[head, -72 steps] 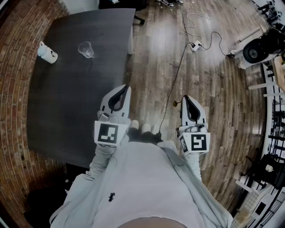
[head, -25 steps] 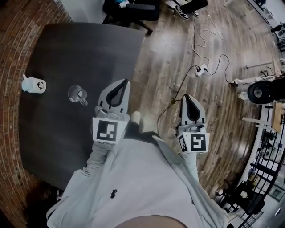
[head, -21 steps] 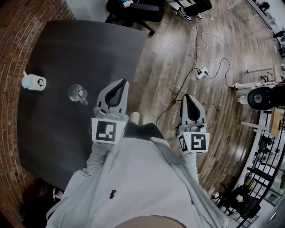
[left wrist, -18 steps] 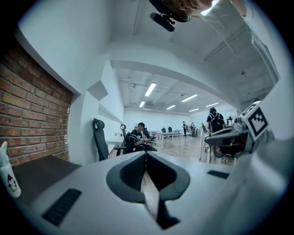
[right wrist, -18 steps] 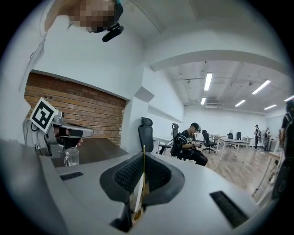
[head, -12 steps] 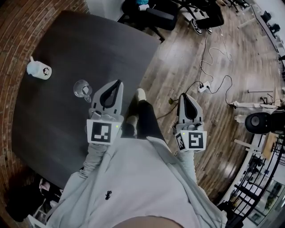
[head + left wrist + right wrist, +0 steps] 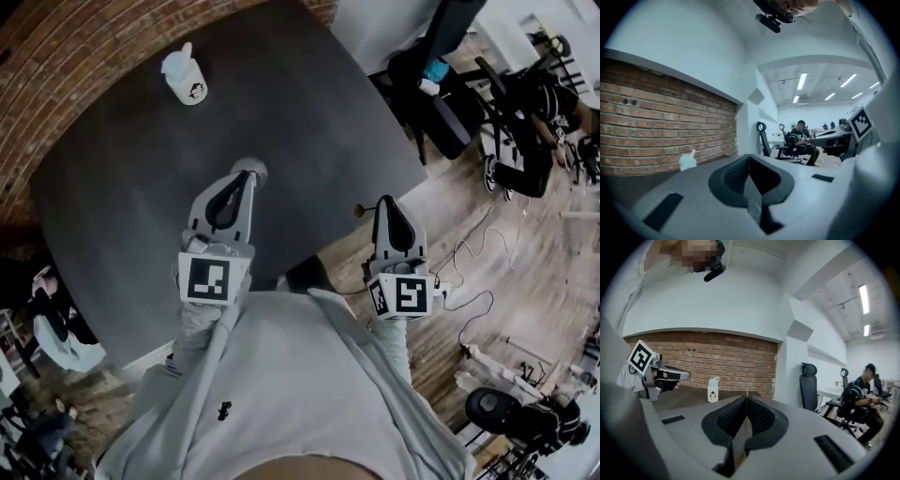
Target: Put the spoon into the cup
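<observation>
Head camera: worn above the person, facing steeply down. From well above it takes in the table point(image 7: 309, 103), both tongs and the floor point(image 7: 525, 281).

Left camera: rides on the left tongs point(image 7: 246, 178), close behind the jaws. It faces near level along them, across the table toward the brick wall point(image 7: 656, 122).

Right camera: same mounting on the right tongs point(image 7: 387, 204), also near level toward that wall.

Overlap: all three views share the bottle point(image 7: 185, 77). Each tongs view catches the other tongs at its edge.
</observation>
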Available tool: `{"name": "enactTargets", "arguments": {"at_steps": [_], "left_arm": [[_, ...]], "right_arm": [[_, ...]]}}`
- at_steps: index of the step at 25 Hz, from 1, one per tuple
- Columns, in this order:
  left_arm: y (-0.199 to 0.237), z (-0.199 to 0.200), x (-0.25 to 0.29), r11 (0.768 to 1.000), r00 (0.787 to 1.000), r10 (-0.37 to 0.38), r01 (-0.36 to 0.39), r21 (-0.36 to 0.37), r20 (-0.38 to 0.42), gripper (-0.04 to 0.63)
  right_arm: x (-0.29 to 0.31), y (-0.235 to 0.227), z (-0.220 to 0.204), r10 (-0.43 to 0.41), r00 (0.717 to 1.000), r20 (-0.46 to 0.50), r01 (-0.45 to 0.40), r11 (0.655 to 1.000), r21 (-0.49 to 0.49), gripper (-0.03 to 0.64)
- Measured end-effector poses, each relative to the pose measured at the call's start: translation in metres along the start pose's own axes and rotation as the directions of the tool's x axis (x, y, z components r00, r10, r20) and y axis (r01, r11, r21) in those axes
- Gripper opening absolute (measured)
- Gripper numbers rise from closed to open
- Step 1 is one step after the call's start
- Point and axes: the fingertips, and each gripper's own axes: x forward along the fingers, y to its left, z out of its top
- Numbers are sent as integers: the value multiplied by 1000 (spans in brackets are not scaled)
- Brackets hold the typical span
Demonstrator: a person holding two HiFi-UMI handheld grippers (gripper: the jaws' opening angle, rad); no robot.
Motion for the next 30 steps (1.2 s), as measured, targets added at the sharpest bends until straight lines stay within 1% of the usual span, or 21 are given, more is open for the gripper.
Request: {"name": "enactTargets", "arguments": {"at_steps": [2, 4, 7, 10, 14, 18, 20, 22, 23, 25, 28, 30], "left_arm": [[25, 0, -5, 996, 996, 93, -93, -14, -6, 20], [47, 0, -11, 982, 982, 189, -189, -22, -7, 20], [66, -2, -22, 949, 950, 312, -313, -34, -17, 20], [74, -4, -33, 909, 910, 414, -415, -45, -37, 20], [83, -6, -47, 861, 861, 508, -509, -23, -39, 20], [89, -5, -60, 803, 805, 589, -593, -58, -63, 20], [92, -6, -65, 782, 785, 615, -619, -68, -71, 20], [94, -7, -67, 772, 774, 629, -633, -57, -69, 20], [94, -8, -68, 771, 772, 632, -635, -48, -66, 20], [95, -9, -67, 768, 770, 635, -638, -51, -70, 20], [96, -9, -68, 765, 769, 634, -639, -80, -81, 20], [98, -6, -66, 771, 776, 627, -631, -85, -72, 20]], "right_arm": [[31, 12, 8, 89, 996, 16, -88, 996, -10, 18], [59, 26, 15, 183, 983, 31, -183, 983, -22, 18], [94, 44, 21, 319, 947, 45, -317, 948, -34, 18], [123, 60, 27, 435, 898, 59, -433, 900, -50, 18], [153, 78, 39, 541, 837, 86, -537, 841, -62, 18], [172, 98, 48, 619, 779, 103, -614, 786, -73, 18], [177, 109, 51, 649, 753, 107, -645, 760, -77, 18], [180, 118, 54, 676, 728, 111, -672, 736, -80, 18], [181, 121, 55, 687, 718, 112, -682, 726, -82, 18], [180, 126, 57, 702, 703, 111, -697, 712, -84, 18], [178, 132, 56, 714, 694, 92, -709, 700, -87, 18], [176, 135, 59, 717, 692, 87, -711, 697, -92, 18]]}}
